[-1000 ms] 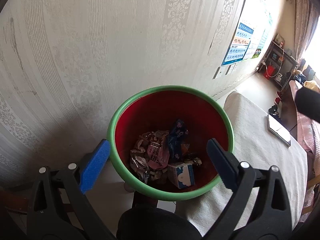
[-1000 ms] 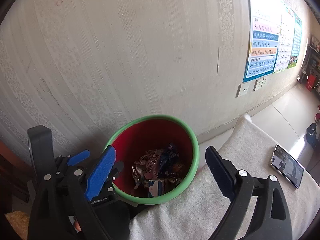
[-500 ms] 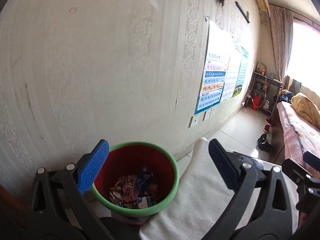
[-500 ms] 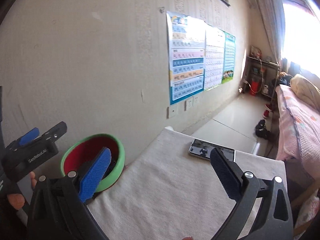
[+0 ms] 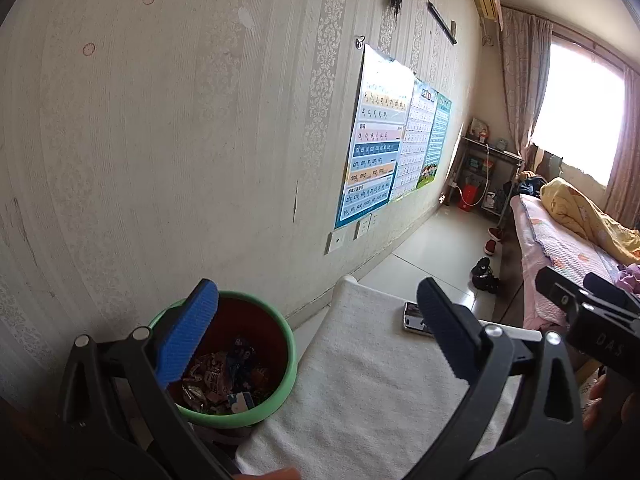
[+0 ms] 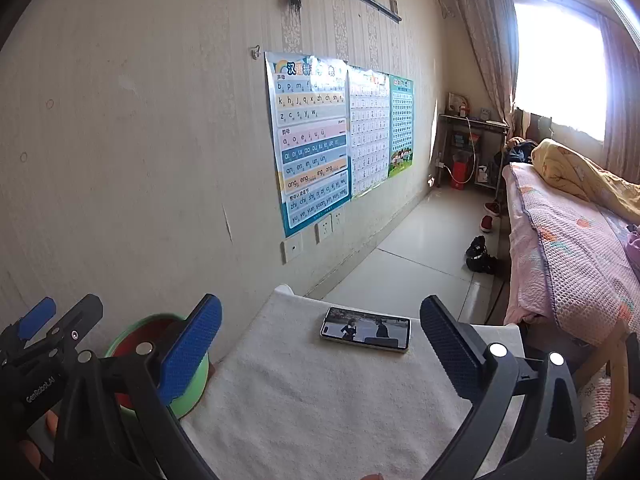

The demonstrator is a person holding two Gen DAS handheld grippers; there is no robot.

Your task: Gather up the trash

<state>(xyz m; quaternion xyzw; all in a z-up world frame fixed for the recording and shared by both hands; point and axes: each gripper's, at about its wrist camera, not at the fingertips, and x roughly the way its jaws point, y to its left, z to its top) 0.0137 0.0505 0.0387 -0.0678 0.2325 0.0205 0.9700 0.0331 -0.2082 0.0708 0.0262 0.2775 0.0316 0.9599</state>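
Left tongs (image 5: 316, 332): you hold them raised and level, spread wide with nothing between the blue pads, aimed over the bin's right rim and the table's near end.
Right tongs (image 6: 320, 344): you hold them wide and empty, above the towel-covered table (image 6: 304, 400), pointed at the phone (image 6: 366, 334).
Trash (image 5: 224, 380): wrappers and a small carton lie inside the bin.
Bin (image 5: 290, 364): red inside, green rim, on the floor between wall and table.
Writing: "GenRobot.AI" on the left tongs' body; pinyin rows on the poster (image 6: 310, 140), such as "b p m", "ang eng ing ong".
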